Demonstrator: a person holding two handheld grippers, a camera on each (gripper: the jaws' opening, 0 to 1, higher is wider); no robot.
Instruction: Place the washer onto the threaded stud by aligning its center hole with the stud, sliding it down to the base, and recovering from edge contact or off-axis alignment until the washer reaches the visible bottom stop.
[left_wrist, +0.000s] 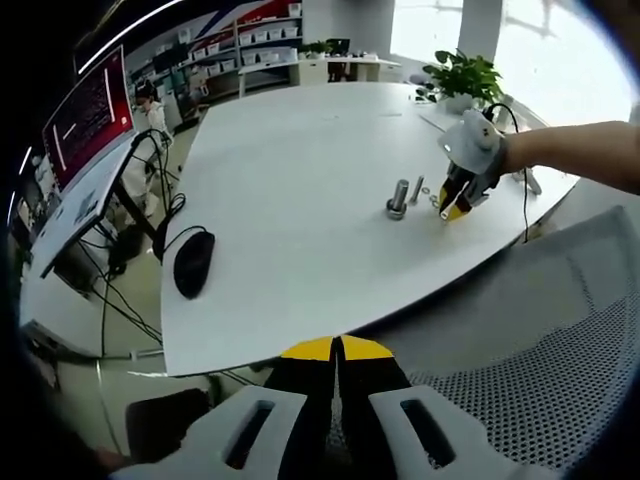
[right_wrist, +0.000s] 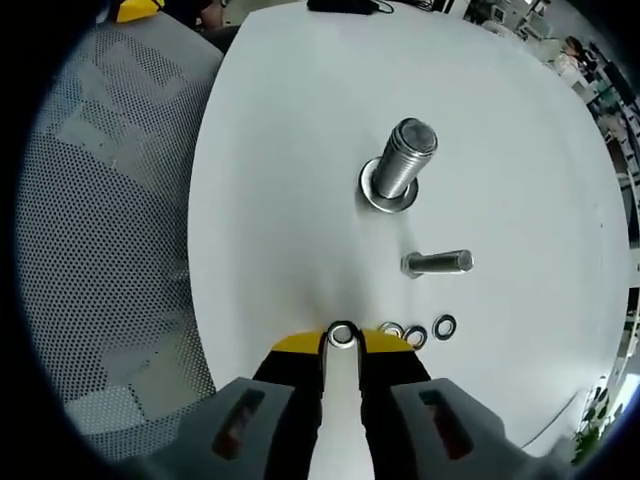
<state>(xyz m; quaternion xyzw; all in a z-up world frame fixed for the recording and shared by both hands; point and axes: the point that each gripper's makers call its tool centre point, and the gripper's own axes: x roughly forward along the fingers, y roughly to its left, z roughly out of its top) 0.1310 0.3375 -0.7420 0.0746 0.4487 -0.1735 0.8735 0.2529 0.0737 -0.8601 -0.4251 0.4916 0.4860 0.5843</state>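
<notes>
Washer (right_wrist: 341, 334) lies flat on the white table (right_wrist: 290, 180), between the right gripper's (right_wrist: 341, 345) narrowly parted tips. Two spare washers (right_wrist: 416, 332) and a bolt lying sideways (right_wrist: 437, 263) sit between it and the upright threaded stud (right_wrist: 398, 165). Left gripper (left_wrist: 337, 352) hangs pressed together off the table edge.

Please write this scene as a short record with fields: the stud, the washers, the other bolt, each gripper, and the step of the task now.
stud: large threaded stud standing upright on the white table, one washer already at its base
loose washers: three in a row; one sits at the right gripper's tips, two lie beside it
small bolt: lying on its side between stud and washers
right gripper: lowered to the table, jaws around the washer, with a gap between them
left gripper: jaws together, holding nothing, at the table edge
step: picking up a washer; not yet on the stud
</notes>
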